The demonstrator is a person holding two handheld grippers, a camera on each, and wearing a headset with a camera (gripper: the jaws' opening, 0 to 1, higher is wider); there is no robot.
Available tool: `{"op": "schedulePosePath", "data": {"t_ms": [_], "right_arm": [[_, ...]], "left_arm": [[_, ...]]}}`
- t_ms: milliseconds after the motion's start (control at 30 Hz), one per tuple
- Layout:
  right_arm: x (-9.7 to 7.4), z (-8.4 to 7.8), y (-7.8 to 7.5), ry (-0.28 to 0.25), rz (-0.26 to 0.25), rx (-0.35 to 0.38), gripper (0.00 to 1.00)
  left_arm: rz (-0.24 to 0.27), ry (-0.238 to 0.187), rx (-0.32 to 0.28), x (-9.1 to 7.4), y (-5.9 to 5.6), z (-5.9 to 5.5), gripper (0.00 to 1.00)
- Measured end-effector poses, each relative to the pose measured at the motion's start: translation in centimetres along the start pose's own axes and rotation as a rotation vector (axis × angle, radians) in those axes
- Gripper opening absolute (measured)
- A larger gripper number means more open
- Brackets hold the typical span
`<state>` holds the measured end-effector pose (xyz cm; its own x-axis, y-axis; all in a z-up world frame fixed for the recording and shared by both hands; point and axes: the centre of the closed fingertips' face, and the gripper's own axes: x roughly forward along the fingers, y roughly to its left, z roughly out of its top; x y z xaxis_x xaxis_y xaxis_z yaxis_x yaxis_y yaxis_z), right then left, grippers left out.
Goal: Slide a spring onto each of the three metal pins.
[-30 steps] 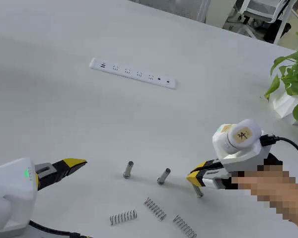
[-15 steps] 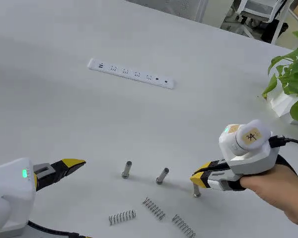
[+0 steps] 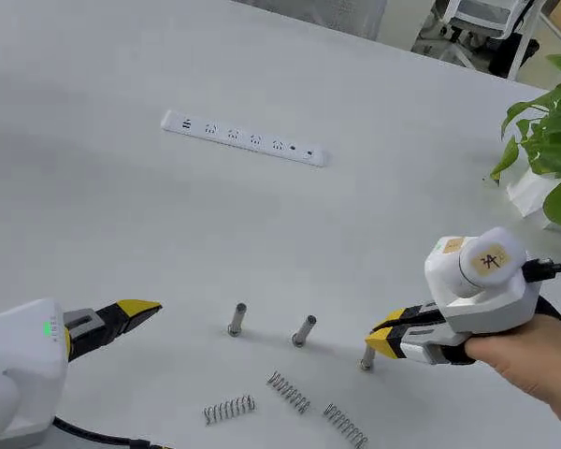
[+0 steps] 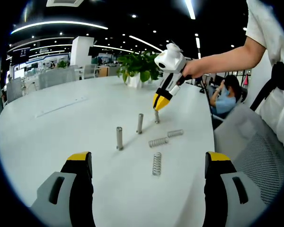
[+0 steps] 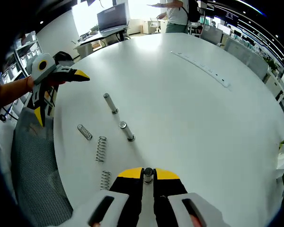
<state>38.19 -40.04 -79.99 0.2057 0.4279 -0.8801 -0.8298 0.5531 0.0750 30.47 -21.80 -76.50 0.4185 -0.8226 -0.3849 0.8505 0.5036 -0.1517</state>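
1. The left pin (image 3: 236, 319) and the middle pin (image 3: 304, 330), grey metal with wider heads, are stood upright, near each other.
2. The right pin (image 3: 366, 357) is clamped at its top by the right gripper (image 3: 378, 340).
3. The left spring (image 3: 229, 409), middle spring (image 3: 289, 392) and right spring (image 3: 345, 426) are laid flat beside the pins, none fitted.

In the head view the tips of the right gripper (image 3: 372, 339) hide the top of the pin (image 3: 366, 359) they clasp, the white body of the left gripper (image 3: 136, 311) runs off the left and bottom edges, and the plant (image 3: 542, 131) is cut by the right edge.
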Motion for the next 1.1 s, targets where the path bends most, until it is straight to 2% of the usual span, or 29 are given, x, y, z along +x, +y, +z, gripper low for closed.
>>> {"op": "schedulePosePath", "data": {"t_ms": [433, 1100], "right_arm": [[-0.66, -0.28, -0.23, -0.030, -0.016, 0.020, 0.04], [-0.70, -0.55, -0.79, -0.041, -0.042, 0.022, 0.04]], "left_arm": [[-0.005, 0.007, 0.000, 0.13, -0.12, -0.02, 0.98], [-0.014, 0.010, 0.002, 0.37, -0.51, 0.10, 0.98]]}}
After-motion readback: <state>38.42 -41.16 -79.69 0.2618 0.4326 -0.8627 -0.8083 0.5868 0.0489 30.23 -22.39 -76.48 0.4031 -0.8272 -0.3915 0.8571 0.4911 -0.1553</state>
